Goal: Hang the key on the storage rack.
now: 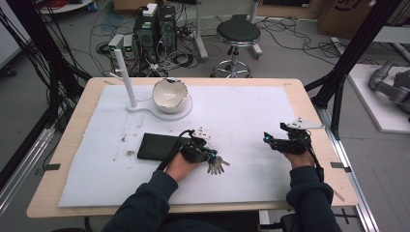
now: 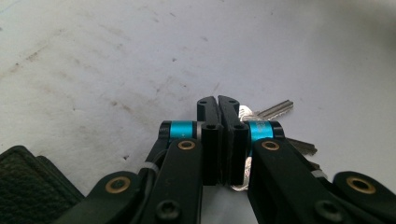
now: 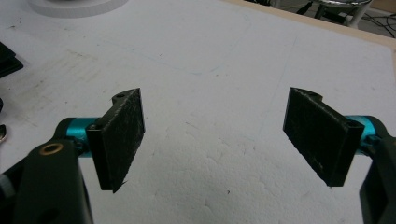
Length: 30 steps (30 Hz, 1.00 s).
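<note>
Where the white surface runs nearest me, my left claw has its jaws pressed together over a bunch of keys, whose ring shows just behind the pads; whether the ring is truly pinched I cannot tell. The keys lie just right of a black wallet. My right claw stands wide open and empty, well apart to the right.
</note>
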### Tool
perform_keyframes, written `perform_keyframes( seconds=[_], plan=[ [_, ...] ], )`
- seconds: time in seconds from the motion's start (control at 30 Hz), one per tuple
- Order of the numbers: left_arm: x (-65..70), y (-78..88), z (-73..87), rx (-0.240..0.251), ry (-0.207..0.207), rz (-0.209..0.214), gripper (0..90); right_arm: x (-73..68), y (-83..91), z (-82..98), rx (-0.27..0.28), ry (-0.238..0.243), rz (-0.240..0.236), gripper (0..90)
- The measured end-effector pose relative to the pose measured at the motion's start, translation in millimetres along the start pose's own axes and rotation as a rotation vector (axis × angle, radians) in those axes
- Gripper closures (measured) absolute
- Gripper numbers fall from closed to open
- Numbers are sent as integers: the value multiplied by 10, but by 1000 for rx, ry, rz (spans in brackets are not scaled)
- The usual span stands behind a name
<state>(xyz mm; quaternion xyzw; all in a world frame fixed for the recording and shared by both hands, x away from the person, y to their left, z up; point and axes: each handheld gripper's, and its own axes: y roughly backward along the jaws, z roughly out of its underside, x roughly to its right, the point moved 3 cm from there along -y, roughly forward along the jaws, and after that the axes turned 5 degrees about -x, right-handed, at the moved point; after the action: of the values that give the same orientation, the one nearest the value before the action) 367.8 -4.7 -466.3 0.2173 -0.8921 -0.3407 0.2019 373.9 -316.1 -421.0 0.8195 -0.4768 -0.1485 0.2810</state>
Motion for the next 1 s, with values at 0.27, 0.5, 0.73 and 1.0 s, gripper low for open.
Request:
perform_keyframes(
  seconds=[0.27, 0.5, 0.73, 1.0],
  plan=[
    [-24, 105, -47, 84, 44, 41, 896, 12, -8, 8, -1, -4, -3, 208],
    [-9, 27, 2, -13, 39, 17, 808, 1, -21, 11, -11, -1, -8, 207],
    [15, 11, 15, -41, -16, -28, 876, 3, -23, 15, -14, 0, -15, 208],
    [-20, 136, -34, 37, 18, -16, 888, 10, -18, 17, -13, -5, -14, 208]
  ],
)
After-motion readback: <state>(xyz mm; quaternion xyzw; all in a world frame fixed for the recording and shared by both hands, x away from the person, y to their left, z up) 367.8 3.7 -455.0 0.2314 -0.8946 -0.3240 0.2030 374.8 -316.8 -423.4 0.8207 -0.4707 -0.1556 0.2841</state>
